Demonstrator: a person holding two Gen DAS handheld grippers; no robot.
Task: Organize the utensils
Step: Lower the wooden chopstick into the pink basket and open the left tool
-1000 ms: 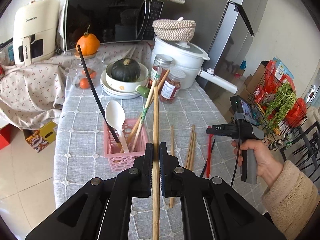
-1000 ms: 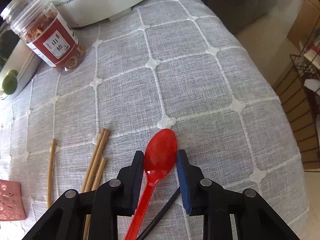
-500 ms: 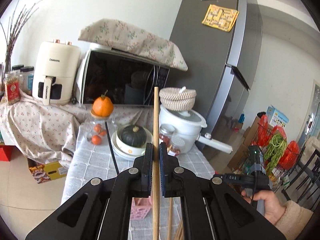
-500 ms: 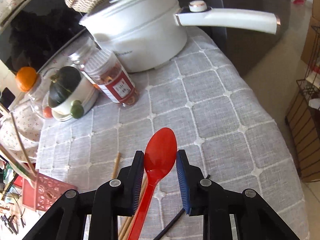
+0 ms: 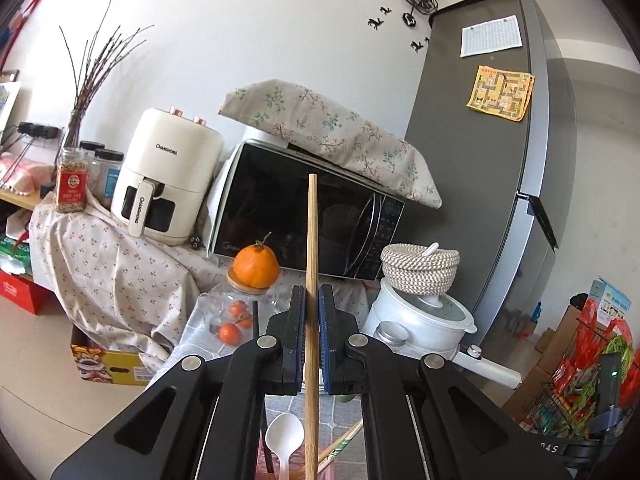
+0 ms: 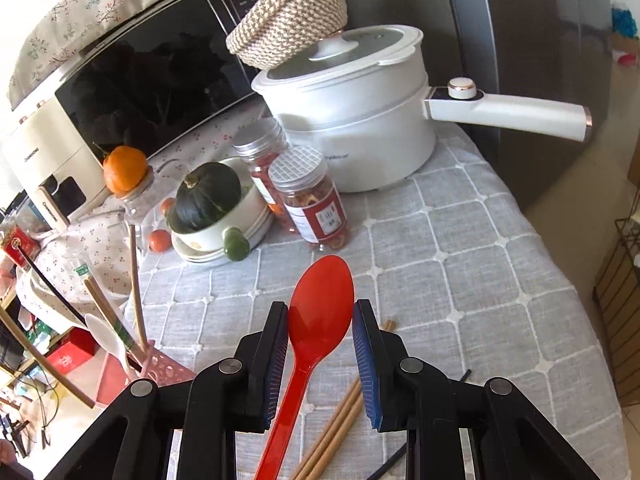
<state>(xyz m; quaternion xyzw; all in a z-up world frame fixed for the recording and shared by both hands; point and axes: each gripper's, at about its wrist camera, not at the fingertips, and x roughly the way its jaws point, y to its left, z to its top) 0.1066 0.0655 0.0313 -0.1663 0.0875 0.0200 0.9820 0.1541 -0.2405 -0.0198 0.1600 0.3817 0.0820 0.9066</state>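
Both grippers are loaded up here, so this looks like the carry-to-the-holder step. The left gripper (image 5: 311, 334) has its jaws nearly shut, pinching a single wooden chopstick (image 5: 311, 280) that stands upright, its tip well above the jaws, in front of the microwave (image 5: 320, 220). The right gripper (image 6: 321, 344) is only partly closed, its pads pressed on either side of the bowl of a red spoon (image 6: 320, 312), with the handle trailing back toward the near edge under the jaws. The spoon seems to be off the tablecloth (image 6: 460, 260).

The target is the pink basket (image 6: 120, 372), sitting at the near left of the table in the right wrist view. It already has a white spoon (image 6: 102, 332), a black stick and a few chopsticks leaning in it. In the left wrist view the white spoon shows right below the jaws, so that hand is probably hovering over the basket.

Still loose on the cloth: a small bunch of wooden chopsticks (image 6: 340, 420) just under the right gripper, plus a black stick (image 6: 400, 462) at the near edge.

Next move, best guess: lower the chopstick down into the basket and let go, then swing the spoon left and drop it in handle first. The basket is crowded, so the leaning sticks could get knocked.
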